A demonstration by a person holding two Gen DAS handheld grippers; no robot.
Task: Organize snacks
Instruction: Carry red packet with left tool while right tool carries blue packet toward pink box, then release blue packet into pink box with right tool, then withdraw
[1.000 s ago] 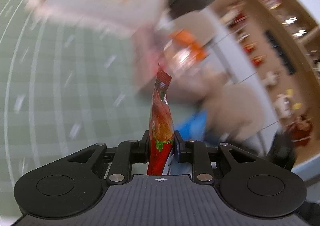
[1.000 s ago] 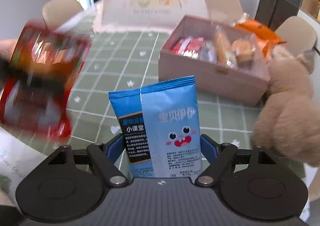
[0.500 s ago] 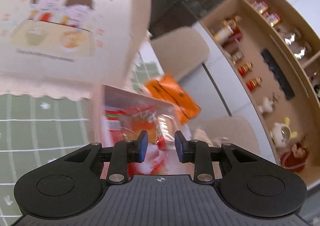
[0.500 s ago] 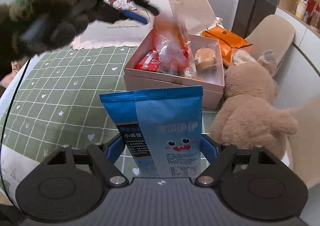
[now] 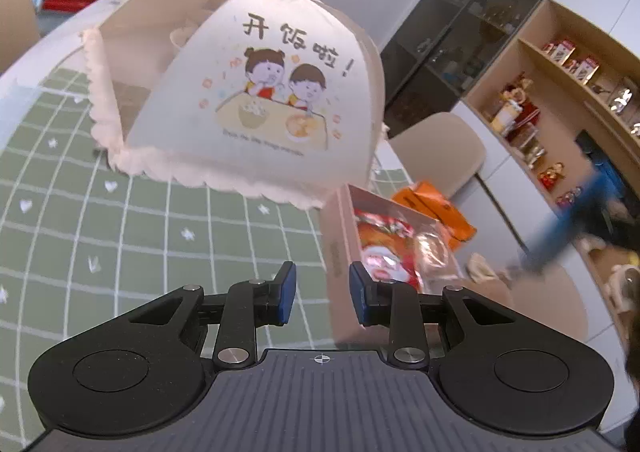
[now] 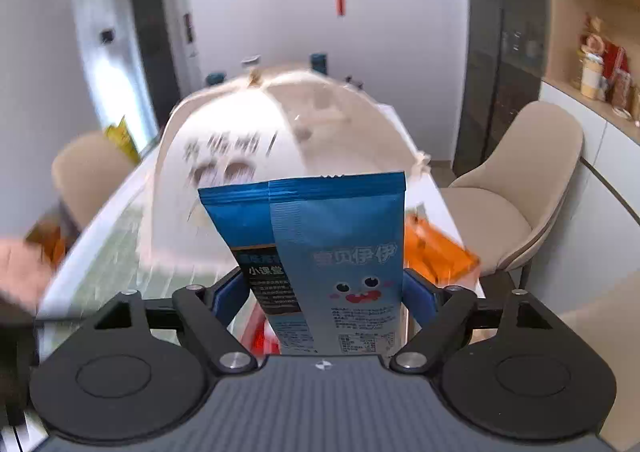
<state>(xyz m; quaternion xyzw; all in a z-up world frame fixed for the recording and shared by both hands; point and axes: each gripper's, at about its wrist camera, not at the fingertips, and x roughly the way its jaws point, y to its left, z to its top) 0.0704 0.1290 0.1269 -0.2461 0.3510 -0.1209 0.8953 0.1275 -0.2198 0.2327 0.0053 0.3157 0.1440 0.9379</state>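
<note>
My left gripper (image 5: 322, 292) is open and holds nothing; it hovers over the green checked tablecloth (image 5: 120, 236), just left of the pink snack box (image 5: 340, 236). A red snack packet (image 5: 384, 252) lies in that box among other wrapped snacks. My right gripper (image 6: 326, 300) is shut on a blue snack packet (image 6: 332, 236), which stands upright between the pads, high over the table. Red wrappers of the box contents (image 6: 264, 336) show below it. The left wrist view catches the blue snack packet (image 5: 568, 228) as a blur at the right.
A large pale mesh food cover (image 5: 256, 112) with a cartoon print stands behind the box. An orange bag (image 6: 436, 252) lies beyond the box near the table edge. A beige chair (image 6: 520, 180) and wall shelves (image 5: 560, 92) are at the right.
The red packet left my left gripper and now lies in the box; that gripper opened and drew back to the left. My right gripper rose with the blue packet.
</note>
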